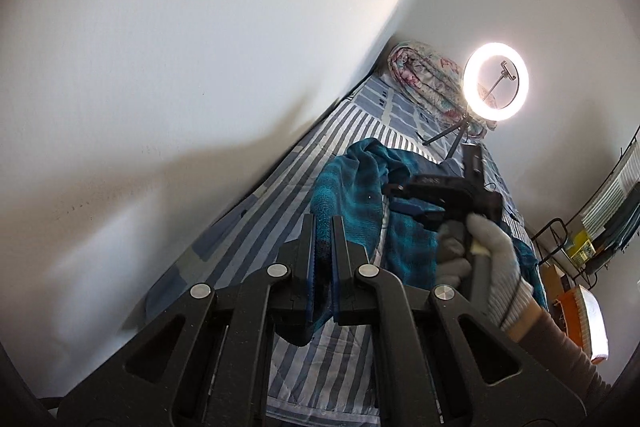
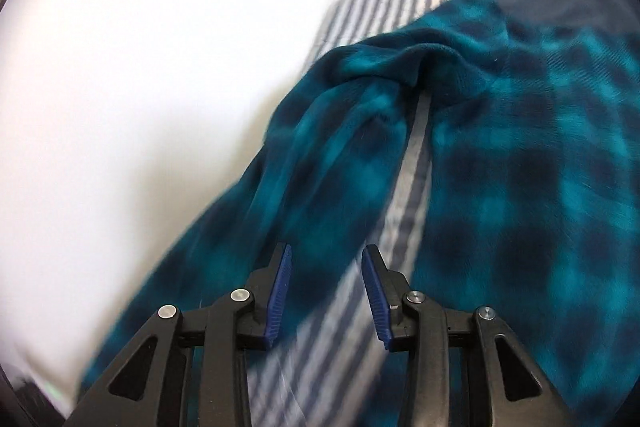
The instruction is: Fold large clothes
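Note:
A teal and dark blue plaid fleece garment (image 1: 352, 195) lies on a bed with a blue and white striped sheet (image 1: 256, 223). My left gripper (image 1: 323, 227) is shut on an edge of the garment and holds it raised. The right gripper shows in the left wrist view (image 1: 404, 197), held by a gloved hand over the garment. In the right wrist view my right gripper (image 2: 326, 259) is open and empty just above the garment (image 2: 520, 155), over the gap between a sleeve (image 2: 312, 155) and the body, where the sheet (image 2: 408, 195) shows.
A white wall (image 1: 200, 67) runs along the bed's left side. A lit ring light (image 1: 496, 85) on a small tripod and a rolled floral quilt (image 1: 428, 79) stand at the bed's far end. A rack with hanging items (image 1: 600, 211) is at the right.

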### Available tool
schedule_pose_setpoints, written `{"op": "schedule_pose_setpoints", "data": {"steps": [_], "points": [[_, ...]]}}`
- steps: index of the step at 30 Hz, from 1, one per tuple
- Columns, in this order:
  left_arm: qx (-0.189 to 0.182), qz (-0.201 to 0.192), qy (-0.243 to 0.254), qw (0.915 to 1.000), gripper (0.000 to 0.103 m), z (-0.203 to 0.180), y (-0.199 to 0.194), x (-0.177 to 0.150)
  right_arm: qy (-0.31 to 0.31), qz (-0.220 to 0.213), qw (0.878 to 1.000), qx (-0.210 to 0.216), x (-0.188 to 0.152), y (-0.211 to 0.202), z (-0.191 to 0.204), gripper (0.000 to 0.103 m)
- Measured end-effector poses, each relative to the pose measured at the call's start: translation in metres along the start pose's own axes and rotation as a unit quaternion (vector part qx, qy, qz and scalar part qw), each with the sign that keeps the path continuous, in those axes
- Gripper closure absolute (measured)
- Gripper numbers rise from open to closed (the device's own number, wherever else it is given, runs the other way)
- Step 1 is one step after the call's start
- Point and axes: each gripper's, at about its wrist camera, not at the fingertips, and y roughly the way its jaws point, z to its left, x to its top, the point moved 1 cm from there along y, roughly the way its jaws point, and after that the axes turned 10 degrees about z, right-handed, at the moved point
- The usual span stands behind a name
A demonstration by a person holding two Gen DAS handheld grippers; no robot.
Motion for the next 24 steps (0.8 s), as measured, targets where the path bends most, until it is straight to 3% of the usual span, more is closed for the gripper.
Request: {"op": "schedule_pose_setpoints", "data": {"steps": [5, 7, 9, 10, 16, 18, 22, 24], "points": [[-0.007, -0.004, 0.004, 1.0000, 0.100, -0.004, -0.002, 0.001, 0.034, 0.004, 0.999, -0.017, 0.042, 0.022, 0.001, 0.062], [-0.003, -0.008, 0.011, 0.9999, 0.100, -0.007, -0.003, 0.001, 0.045, 0.008, 0.999, -0.005, 0.052, 0.030, 0.001, 0.063], [-0.003, -0.012, 0.012, 0.9999, 0.100, -0.006, -0.006, 0.000, 0.048, 0.011, 0.999, -0.001, 0.060, 0.036, 0.002, 0.078], [-0.003, -0.013, 0.010, 0.9999, 0.100, -0.006, -0.006, 0.001, 0.043, 0.014, 0.999, -0.007, 0.062, 0.038, 0.003, 0.093], [-0.005, -0.026, -0.009, 0.9996, 0.100, 0.009, -0.014, 0.007, 0.013, 0.011, 1.000, -0.014, 0.060, 0.025, -0.001, 0.100], [-0.013, -0.031, -0.023, 0.9992, 0.100, 0.014, -0.018, 0.009, 0.018, 0.007, 1.000, 0.017, 0.063, 0.013, -0.014, 0.100], [-0.025, -0.039, -0.028, 0.9985, 0.100, 0.016, -0.025, 0.013, 0.073, -0.022, 0.984, 0.161, 0.061, -0.009, -0.059, 0.100], [-0.029, -0.038, -0.025, 0.9985, 0.100, 0.012, -0.025, 0.014, 0.087, -0.008, 0.984, 0.153, 0.060, 0.002, -0.072, 0.100]]}}
